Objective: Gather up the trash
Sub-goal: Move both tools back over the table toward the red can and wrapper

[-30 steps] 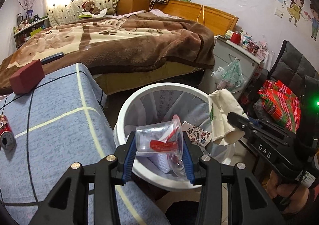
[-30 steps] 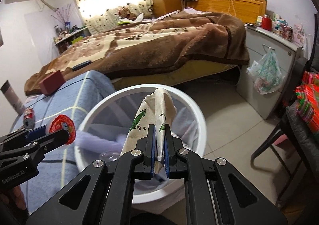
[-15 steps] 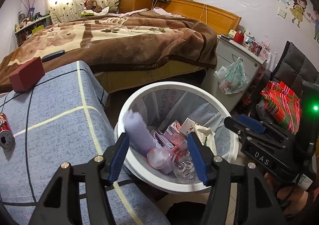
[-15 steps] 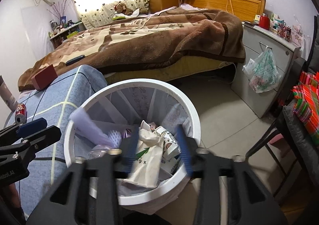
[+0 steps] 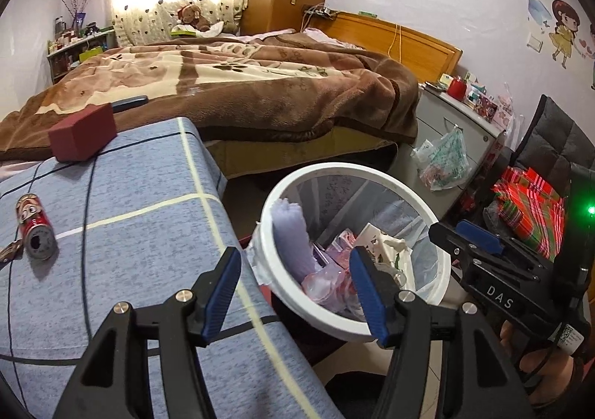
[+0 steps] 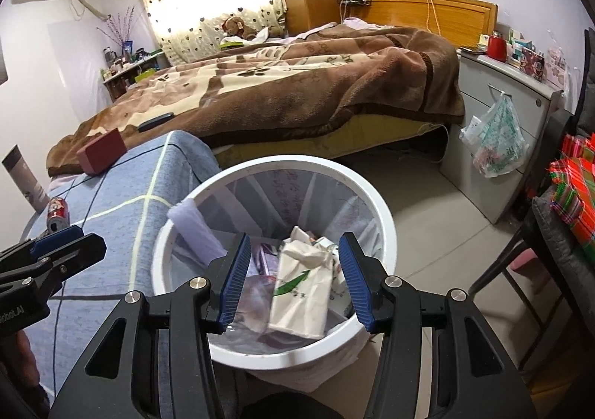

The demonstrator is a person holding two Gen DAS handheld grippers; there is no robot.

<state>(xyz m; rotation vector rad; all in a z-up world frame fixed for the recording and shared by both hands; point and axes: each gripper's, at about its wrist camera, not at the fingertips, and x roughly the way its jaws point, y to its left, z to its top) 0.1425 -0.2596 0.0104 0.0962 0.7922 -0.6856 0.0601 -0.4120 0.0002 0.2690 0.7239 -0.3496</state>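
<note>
Both tongs gape empty: the soda can (image 5: 35,229) lies on the bench far left of the left tongs (image 5: 293,292), nearer them than the right tongs (image 6: 293,277), its mouth facing the camera

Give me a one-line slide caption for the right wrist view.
Open right gripper above the white trash bin, a crumpled paper bag lying inside among other trash.

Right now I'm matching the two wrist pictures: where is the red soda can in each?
Left wrist view: red soda can lies on the blue cloth at far left.
Right wrist view: it is at the left edge, beside a grey tube.
Shared landmark: the dark red box.
</note>
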